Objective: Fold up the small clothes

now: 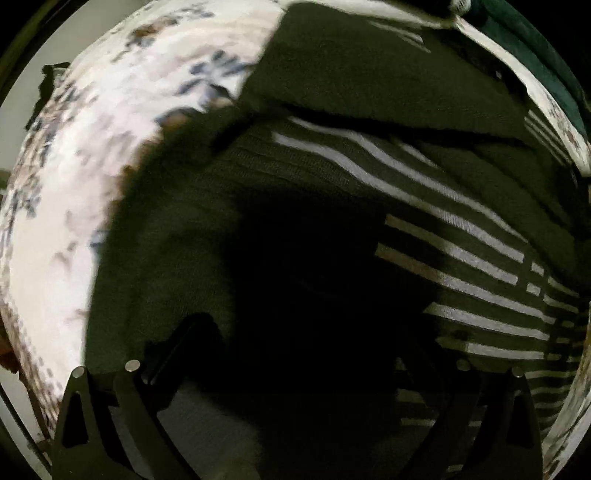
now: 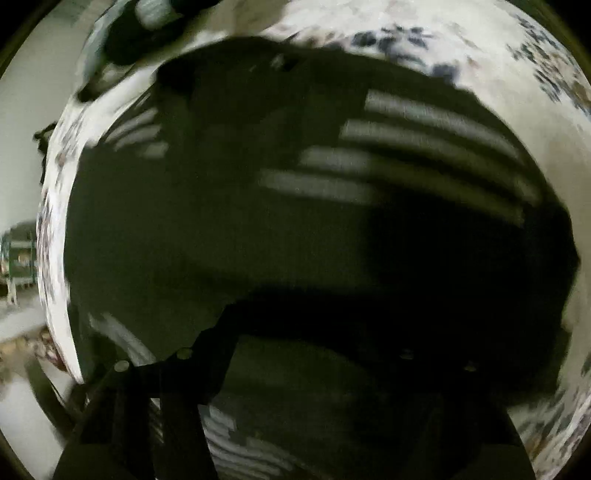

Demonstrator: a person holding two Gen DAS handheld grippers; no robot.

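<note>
Garment: dark green top (image 1: 332, 81) with white stripes (image 1: 461, 251), lying spread on a floral sheet (image 1: 92, 166); whether bed or tabletop lies beneath cannot be told.
Fold state: in the left wrist view a plain green panel lies over the striped part along a diagonal edge, so at least one fold appears made.
Left gripper (image 1: 295, 369): low over the cloth, fingers spread well apart; deep shadow between them, nothing seen held.
Right gripper (image 2: 295, 365): close above the top (image 2: 221, 221), picture blurred; fingers dark and set apart, but whether they pinch cloth cannot be told.
Other items: a dark bundle (image 2: 147, 33) at the far edge of the sheet, too blurred to name.
Step in hand (judgement): mid-fold, both grippers positioned over the garment for a further fold.
Next move (judgement): each gripper needs to take a near edge or corner, lift together, and lay it across evenly, keeping layers aligned and unbunched.
</note>
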